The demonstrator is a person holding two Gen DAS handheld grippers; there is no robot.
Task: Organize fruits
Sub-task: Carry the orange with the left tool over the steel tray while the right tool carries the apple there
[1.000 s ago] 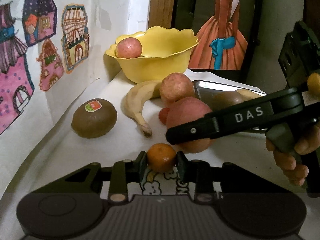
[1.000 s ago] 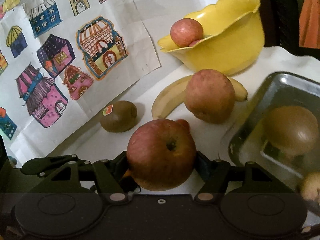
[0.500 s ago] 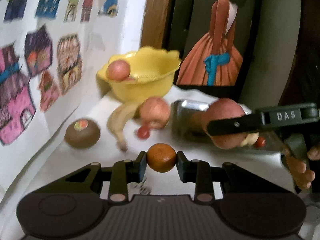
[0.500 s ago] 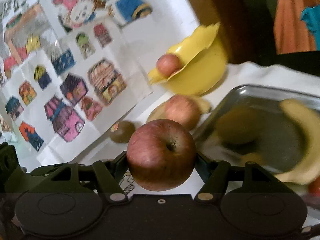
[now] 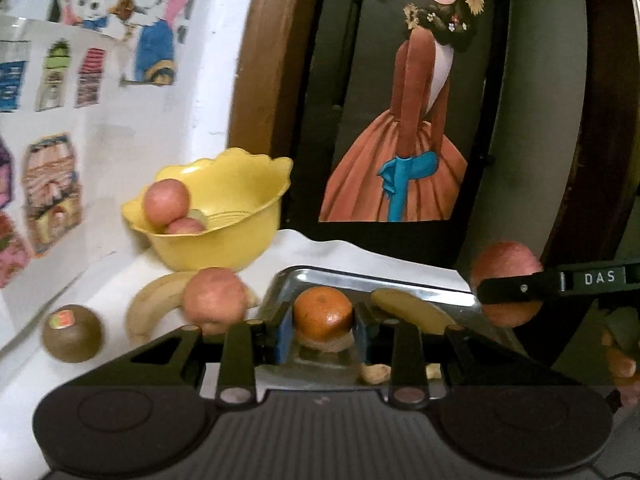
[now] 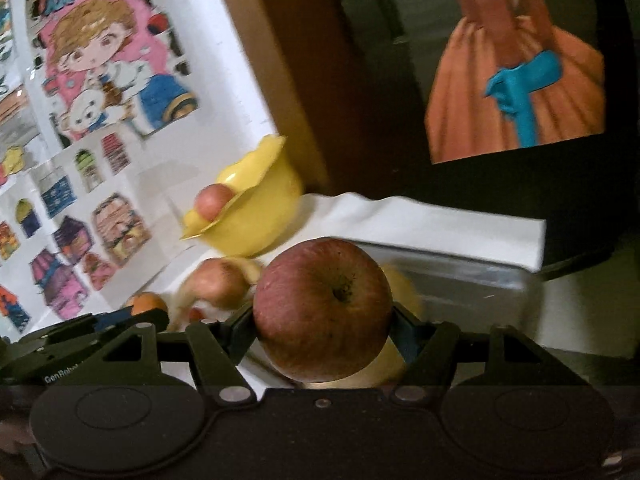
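Observation:
My left gripper point(image 5: 323, 322) is shut on a small orange point(image 5: 323, 312), held above the near end of the steel tray point(image 5: 320, 280). My right gripper point(image 6: 323, 326) is shut on a large red apple point(image 6: 323, 308), lifted over the tray point(image 6: 472, 280); the left wrist view shows that apple point(image 5: 506, 266) at the right between the dark fingers point(image 5: 520, 288). A yellow bowl point(image 5: 224, 220) at the back left holds two apples point(image 5: 166, 202). In front of it lie a loose apple point(image 5: 214, 298), a banana point(image 5: 150, 310) and a kiwi point(image 5: 72, 332).
A banana point(image 5: 412, 310) lies in the tray. Paper drawings point(image 5: 48, 184) cover the wall on the left. A dark painting of a figure in an orange dress point(image 5: 400, 160) stands behind the white table point(image 5: 340, 250). A person's fingers point(image 5: 622, 364) show at the right.
Both grippers have risen and drawn back with their fruit. The left one with the orange now hangs over the tray; the right one carried the apple up and to the right.

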